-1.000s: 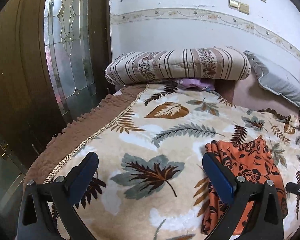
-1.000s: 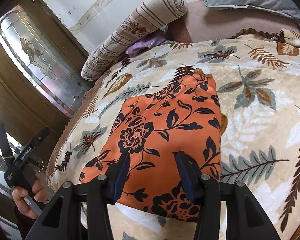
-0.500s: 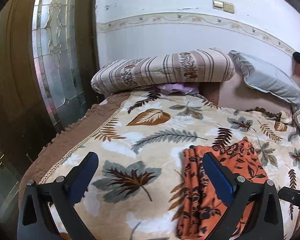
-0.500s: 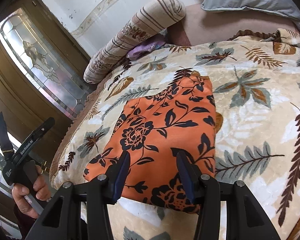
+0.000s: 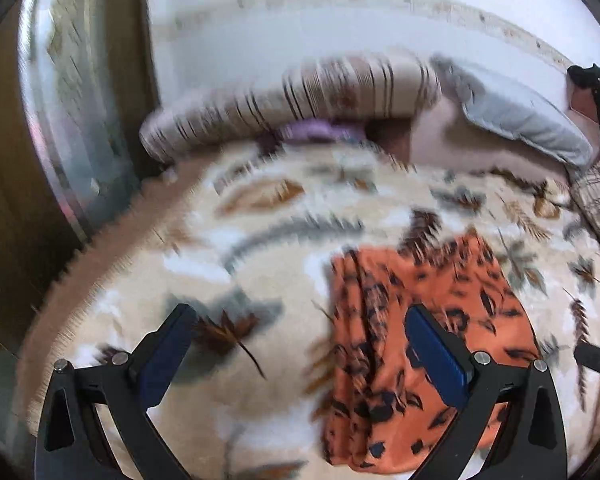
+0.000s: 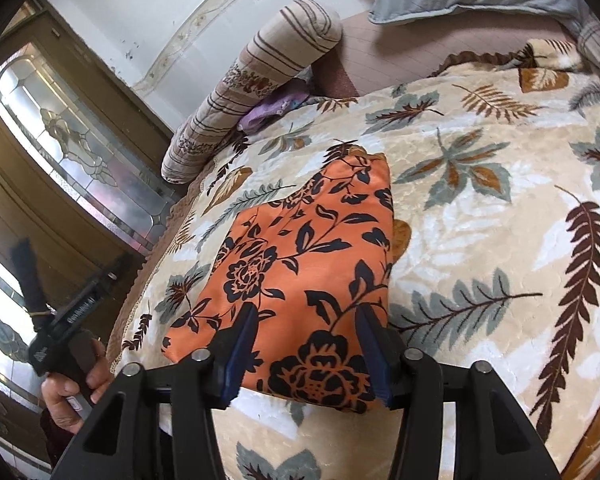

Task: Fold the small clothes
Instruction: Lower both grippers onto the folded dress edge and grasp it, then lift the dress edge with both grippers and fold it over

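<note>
Beige leaf-print blanket [image 6: 480, 240] covers the bed, seemingly beside a door [image 6: 80, 152].

black frames, blue fingers [image 6: 242, 350]; silver screws

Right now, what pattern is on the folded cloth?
Orange cloth with black flowers and leaves; clearest in the right wrist view.

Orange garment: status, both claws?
Left claw open, empty, beside cloth. Right claw opening over orange garment, no grip. Garment folded flat on blanket. Nothing in the way.
</note>
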`<act>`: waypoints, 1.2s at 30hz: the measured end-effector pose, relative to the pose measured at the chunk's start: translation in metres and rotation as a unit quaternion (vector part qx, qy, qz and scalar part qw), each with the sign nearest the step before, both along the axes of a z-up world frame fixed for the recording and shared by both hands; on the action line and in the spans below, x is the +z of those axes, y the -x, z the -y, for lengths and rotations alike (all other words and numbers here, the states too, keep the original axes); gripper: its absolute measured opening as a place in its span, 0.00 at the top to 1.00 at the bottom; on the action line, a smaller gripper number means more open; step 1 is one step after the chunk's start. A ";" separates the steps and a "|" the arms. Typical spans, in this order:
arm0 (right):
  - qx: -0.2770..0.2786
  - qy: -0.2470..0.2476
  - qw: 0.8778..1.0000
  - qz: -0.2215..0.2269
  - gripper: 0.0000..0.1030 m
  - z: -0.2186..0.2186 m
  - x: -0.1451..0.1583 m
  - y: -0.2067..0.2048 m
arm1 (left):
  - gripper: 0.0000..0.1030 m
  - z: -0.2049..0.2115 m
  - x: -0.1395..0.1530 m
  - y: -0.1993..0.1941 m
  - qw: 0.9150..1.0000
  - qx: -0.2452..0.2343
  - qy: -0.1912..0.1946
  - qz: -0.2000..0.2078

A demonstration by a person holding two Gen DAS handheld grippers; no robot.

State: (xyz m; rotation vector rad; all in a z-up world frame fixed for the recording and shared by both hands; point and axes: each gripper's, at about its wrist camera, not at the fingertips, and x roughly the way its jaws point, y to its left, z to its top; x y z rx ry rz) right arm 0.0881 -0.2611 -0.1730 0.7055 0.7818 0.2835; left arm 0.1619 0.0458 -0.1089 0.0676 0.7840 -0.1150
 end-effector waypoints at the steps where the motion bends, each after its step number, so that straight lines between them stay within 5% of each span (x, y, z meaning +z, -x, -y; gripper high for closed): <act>1: -0.002 -0.002 1.000 0.001 0.45 0.001 -0.001 0.000 | 0.00 -0.002 -0.008 -0.005 1.000 -0.003 0.014 -0.022; 9: 0.018 -0.001 1.000 0.004 0.45 0.001 -0.012 -0.011 | 0.00 0.005 -0.049 -0.020 0.996 -0.005 0.002 -0.090; 16: 0.057 0.003 0.997 -0.044 0.45 -0.016 -0.047 -0.026 | 0.00 0.023 -0.071 -0.025 0.991 -0.033 -0.021 -0.125; 25: 0.008 -0.086 0.994 -0.063 0.36 0.030 -0.054 -0.039 | 0.00 0.010 -0.065 -0.038 0.991 -0.032 0.054 -0.118; 32: 0.032 -0.165 0.979 -0.120 0.29 0.037 -0.085 -0.081 | 0.00 0.007 -0.081 -0.055 0.968 -0.068 0.153 -0.184; 36: 0.040 -0.199 0.969 -0.145 0.29 0.031 -0.105 -0.096 | 0.00 0.013 -0.088 -0.057 0.948 -0.110 0.195 -0.227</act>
